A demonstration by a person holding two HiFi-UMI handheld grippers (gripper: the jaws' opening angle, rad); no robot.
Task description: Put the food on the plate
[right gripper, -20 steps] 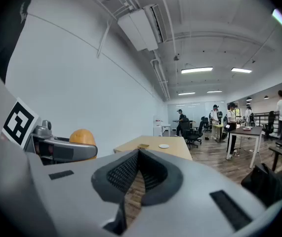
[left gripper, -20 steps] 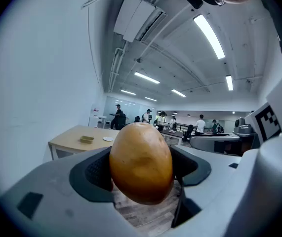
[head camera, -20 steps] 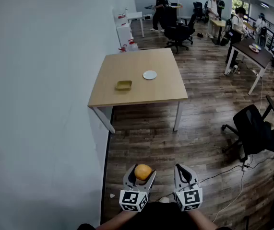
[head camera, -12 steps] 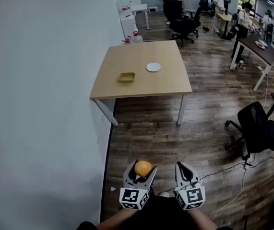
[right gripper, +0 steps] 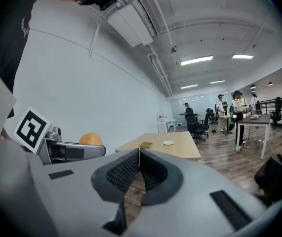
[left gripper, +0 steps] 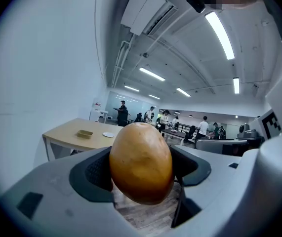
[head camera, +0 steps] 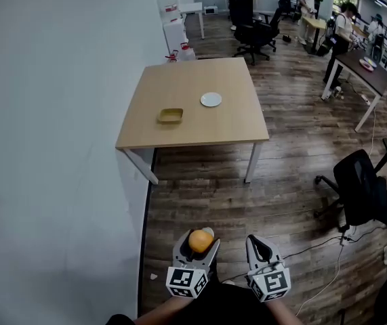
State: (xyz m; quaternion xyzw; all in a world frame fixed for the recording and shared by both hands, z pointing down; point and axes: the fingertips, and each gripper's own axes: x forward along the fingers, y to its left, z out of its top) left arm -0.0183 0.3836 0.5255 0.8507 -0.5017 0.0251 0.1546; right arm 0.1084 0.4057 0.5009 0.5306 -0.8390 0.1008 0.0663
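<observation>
1. Head view: taken from high above the floor and well short of the near edge of the tabletop (head camera: pixel 193 124), facing forward and steeply down. The left hand-held gripper (head camera: pixel 198 241) and the right hand-held gripper (head camera: pixel 257 244) lie close beneath the lens.
2. Left gripper view: looks along that gripper's jaws, almost level, toward the far-off tabletop. The round food (left gripper: pixel 141 162) clamped between the jaws fills the foreground.
3. Right gripper view: looks along its closed jaws toward the same distant tabletop, with the left hand-held gripper close at picture left.
4. Shared field: all three views show the tabletop and its plate (head camera: pixel 211 99).
</observation>
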